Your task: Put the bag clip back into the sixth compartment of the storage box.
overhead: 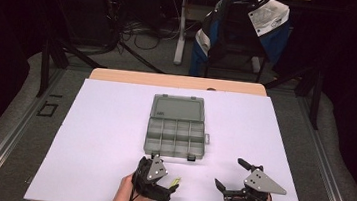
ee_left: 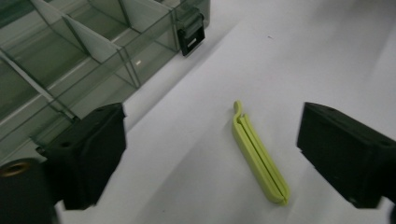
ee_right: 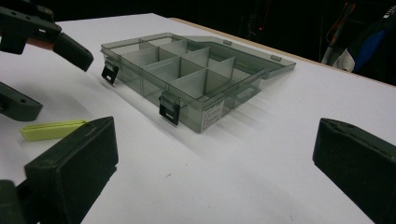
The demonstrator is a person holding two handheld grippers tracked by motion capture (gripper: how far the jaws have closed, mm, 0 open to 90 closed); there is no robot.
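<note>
green clip point(ee_left: 259, 154) between open left tongs point(ee_left: 210, 154), untouched, high view hides it

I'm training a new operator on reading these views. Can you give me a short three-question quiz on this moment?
1. True or false: the yellow-green clip lies flat on the white table, between the jaws of the left gripper and untouched by them.
2. The grey compartment box is: A) shut and latched, B) open with its lid laid back, C) standing on its edge.
3. What, if anything, sits between the jaws of the right gripper?

Key
1. True: there is a gap on both sides of the clip.
2. B: the dividers show, and the two black latches hang loose.
3. Nothing; the jaws are open over bare table.
</note>
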